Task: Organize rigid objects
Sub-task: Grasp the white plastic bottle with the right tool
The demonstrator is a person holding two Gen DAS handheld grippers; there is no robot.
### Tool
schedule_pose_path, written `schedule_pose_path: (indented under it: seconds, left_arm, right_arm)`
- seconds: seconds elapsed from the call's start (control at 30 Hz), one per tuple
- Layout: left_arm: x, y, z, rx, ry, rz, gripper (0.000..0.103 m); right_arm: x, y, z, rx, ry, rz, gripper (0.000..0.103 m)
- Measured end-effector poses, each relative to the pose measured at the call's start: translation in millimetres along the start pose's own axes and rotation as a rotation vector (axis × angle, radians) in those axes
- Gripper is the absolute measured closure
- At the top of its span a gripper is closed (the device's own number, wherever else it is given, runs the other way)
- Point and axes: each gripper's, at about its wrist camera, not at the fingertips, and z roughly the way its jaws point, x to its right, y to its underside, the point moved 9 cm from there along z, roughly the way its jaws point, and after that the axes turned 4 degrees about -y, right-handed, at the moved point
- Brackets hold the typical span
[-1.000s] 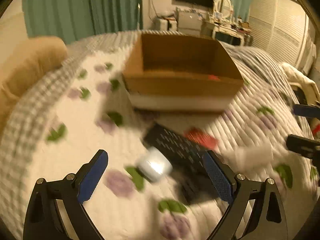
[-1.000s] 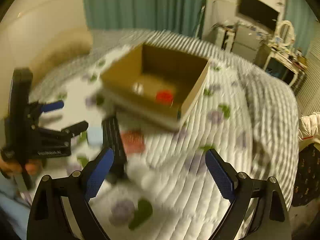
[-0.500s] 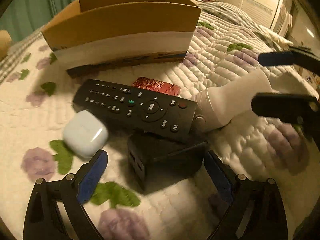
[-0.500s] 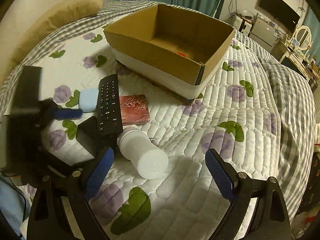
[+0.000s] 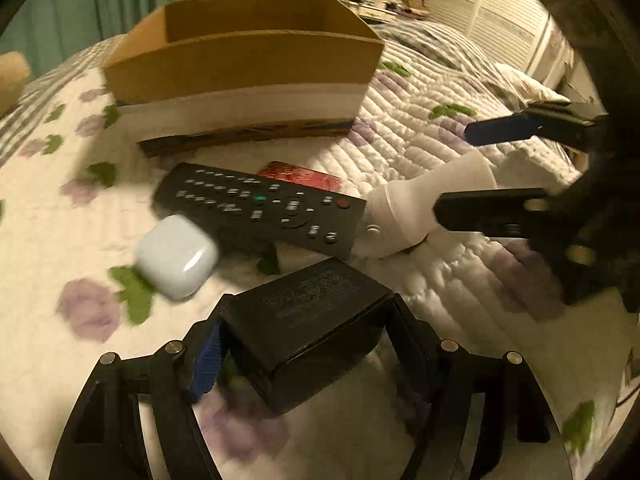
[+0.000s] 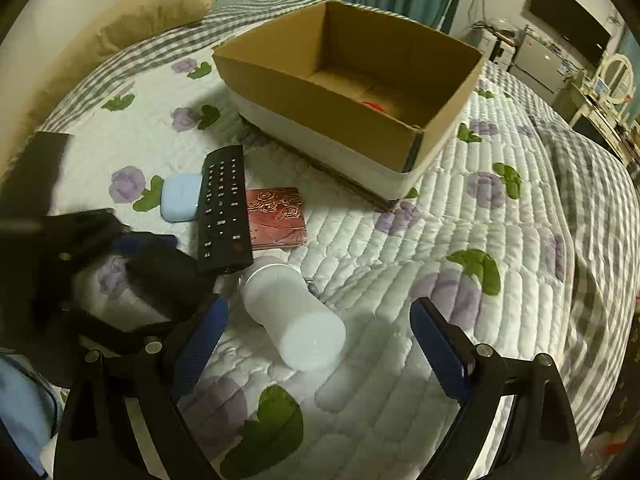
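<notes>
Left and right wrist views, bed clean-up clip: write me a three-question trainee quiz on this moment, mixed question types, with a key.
1. True or false: the left gripper is shut on the black box.
2. Multiple choice: the white bottle is A) upright in the cardboard box, B) lying on its side on the quilt, C) held by the right gripper.
3. Fill in: the earbud case and the red patterned card lie on either side of the ____.

Key:
1. true
2. B
3. remote control
</notes>
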Motion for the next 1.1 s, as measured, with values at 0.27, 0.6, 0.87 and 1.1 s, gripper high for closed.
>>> schedule_pose_path:
  seconds: [0.27, 0.6, 0.87, 1.1]
  left_arm:
    - [-42, -3, -14, 0.009, -0.113, -0.039, 0.028]
    - [-74, -16, -19, 0.038, -0.156, -0.078, 0.028]
    - [-72, -47, -45, 0.09, -0.147, -0.075, 0.028]
    - [-74, -142, -85, 0.234, -0.129, -0.068, 0.028]
  right_arm:
    - [-22, -6, 35, -0.122, -0.013, -0.122, 0.024]
    - [-34, -1, 42, -0.152, 0.065, -0.213, 0.058]
    - [-35, -35, -28, 0.041, 0.072, -0.154, 0.058]
    - [-2, -119, -92, 0.278, 0.139, -0.046, 0.058]
